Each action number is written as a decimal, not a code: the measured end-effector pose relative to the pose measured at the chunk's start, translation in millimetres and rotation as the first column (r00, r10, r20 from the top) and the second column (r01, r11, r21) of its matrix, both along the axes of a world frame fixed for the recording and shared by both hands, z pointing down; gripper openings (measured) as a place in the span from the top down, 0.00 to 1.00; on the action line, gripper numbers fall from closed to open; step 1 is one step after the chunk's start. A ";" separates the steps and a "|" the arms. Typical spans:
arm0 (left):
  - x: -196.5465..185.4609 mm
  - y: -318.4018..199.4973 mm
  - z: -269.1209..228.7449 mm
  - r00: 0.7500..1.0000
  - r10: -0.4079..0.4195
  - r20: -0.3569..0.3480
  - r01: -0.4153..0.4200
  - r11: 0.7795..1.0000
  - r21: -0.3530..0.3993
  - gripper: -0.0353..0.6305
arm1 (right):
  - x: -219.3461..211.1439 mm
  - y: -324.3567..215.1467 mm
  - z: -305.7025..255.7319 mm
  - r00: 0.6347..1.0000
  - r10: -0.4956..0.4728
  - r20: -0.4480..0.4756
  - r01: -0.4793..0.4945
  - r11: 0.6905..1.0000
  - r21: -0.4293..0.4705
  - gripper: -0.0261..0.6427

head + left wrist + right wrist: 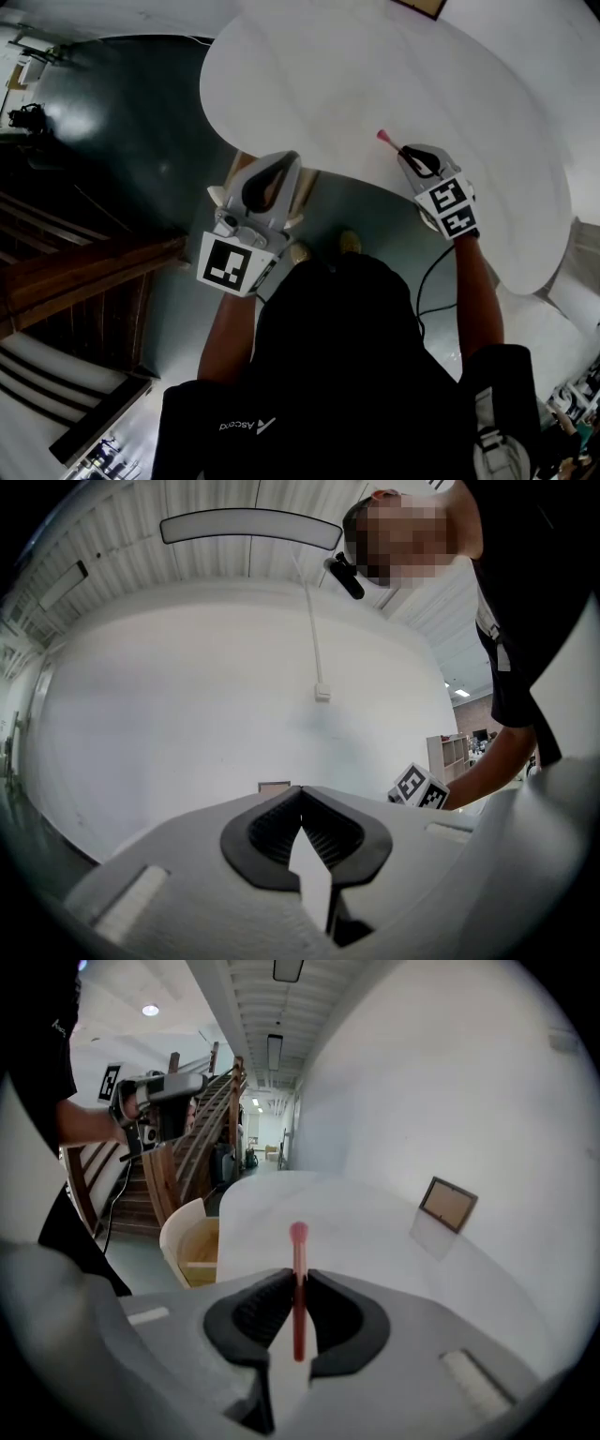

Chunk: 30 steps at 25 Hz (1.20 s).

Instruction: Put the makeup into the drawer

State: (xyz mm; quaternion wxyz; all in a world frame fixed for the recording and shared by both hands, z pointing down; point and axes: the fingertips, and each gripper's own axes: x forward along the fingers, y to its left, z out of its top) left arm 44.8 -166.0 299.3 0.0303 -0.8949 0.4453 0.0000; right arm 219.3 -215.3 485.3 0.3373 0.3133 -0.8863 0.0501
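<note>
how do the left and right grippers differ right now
The left gripper is shut on nothing; the right gripper clamps a pink makeup stick. In the head view, the left gripper is off the white table, above the drawer; the right gripper is above that table. Both are shut.

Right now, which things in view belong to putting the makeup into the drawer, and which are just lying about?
Part of the job:
- pink makeup stick, clamped in the right tool
- open wooden drawer at the table edge
- left tool, shut and empty

Just about:
- picture frame on the white table
- wooden staircase
</note>
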 end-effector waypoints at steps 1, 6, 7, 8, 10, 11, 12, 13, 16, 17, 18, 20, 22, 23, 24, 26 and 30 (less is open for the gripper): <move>0.6 1.6 -0.7 1.000 -0.002 0.001 0.002 1.000 -0.003 0.93 | -1.2 2.2 -9.7 1.000 0.006 0.017 -0.007 1.000 0.020 0.88; 3.9 10.2 -9.3 1.000 -0.014 0.002 0.014 1.000 0.007 0.93 | -9.3 17.4 -61.5 0.994 0.009 0.106 -0.021 0.994 0.108 0.88; 1.2 12.5 -9.7 1.000 -0.018 0.000 0.018 1.000 0.007 0.93 | -14.8 21.3 -70.4 0.992 0.005 0.125 -0.021 0.992 0.121 0.88; -2.2 14.9 -9.6 1.000 -0.022 -0.002 0.022 1.000 0.006 0.93 | -21.3 25.3 -78.5 0.990 -0.001 0.144 -0.018 0.991 0.134 0.88; -7.6 19.2 -9.7 0.999 -0.034 -0.002 0.034 0.999 0.008 0.93 | -32.6 33.0 -93.5 0.984 -0.019 0.177 -0.009 0.988 0.156 0.88; -8.7 21.1 -10.7 0.999 -0.041 -0.001 0.041 0.999 0.011 0.93 | -36.4 36.3 -101.5 0.981 -0.029 0.193 -0.003 0.986 0.166 0.88; -9.1 22.9 -12.5 0.999 -0.050 0.000 0.050 0.999 0.014 0.93 | -39.1 39.3 -109.7 0.977 -0.041 0.208 0.004 0.985 0.175 0.88; -9.4 24.7 -14.7 0.998 -0.060 0.000 0.060 0.998 0.014 0.93 | -41.7 42.1 -117.8 0.974 -0.053 0.222 0.012 0.983 0.182 0.88; -16.5 32.0 -18.8 0.995 -0.096 0.001 0.096 0.995 0.019 0.93 | -54.2 51.6 -136.3 0.962 -0.093 0.255 0.042 0.980 0.195 0.88; -20.1 35.2 -19.3 0.994 -0.111 0.000 0.111 0.994 0.026 0.93 | -59.5 55.2 -140.8 0.958 -0.107 0.267 0.054 0.979 0.198 0.88; -23.9 38.4 -20.0 0.992 -0.125 0.000 0.125 0.991 0.036 0.93 | -64.7 58.7 -144.5 0.953 -0.122 0.277 0.067 0.977 0.201 0.88; -33.0 44.5 -21.9 0.988 -0.153 -0.002 0.153 0.987 0.054 0.93 | -76.1 64.4 -150.0 0.947 -0.150 0.285 0.093 0.974 0.206 0.88; -44.8 51.2 -18.7 0.984 -0.181 0.003 0.180 0.983 0.038 0.93 | -90.9 68.3 -152.2 0.940 -0.180 0.290 0.121 0.970 0.208 0.88; -51.8 55.0 -15.4 0.980 -0.197 0.008 0.197 0.980 0.028 0.93 | -99.6 70.0 -151.7 0.936 -0.197 0.292 0.138 0.968 0.209 0.88; -59.5 58.9 -12.5 0.977 -0.215 0.011 0.214 0.976 0.029 0.93 | -108.7 72.1 -150.5 0.931 -0.215 0.296 0.156 0.965 0.210 0.88; -76.1 67.0 -7.0 0.969 -0.248 0.013 0.247 0.968 0.043 0.93 | -127.7 77.4 -146.2 0.920 -0.247 0.305 0.187 0.959 0.213 0.88; -110.4 83.8 0.6 0.959 -0.284 0.014 0.283 0.958 0.045 0.93 | -167.7 89.1 -136.4 0.905 -0.284 0.316 0.227 0.952 0.205 0.88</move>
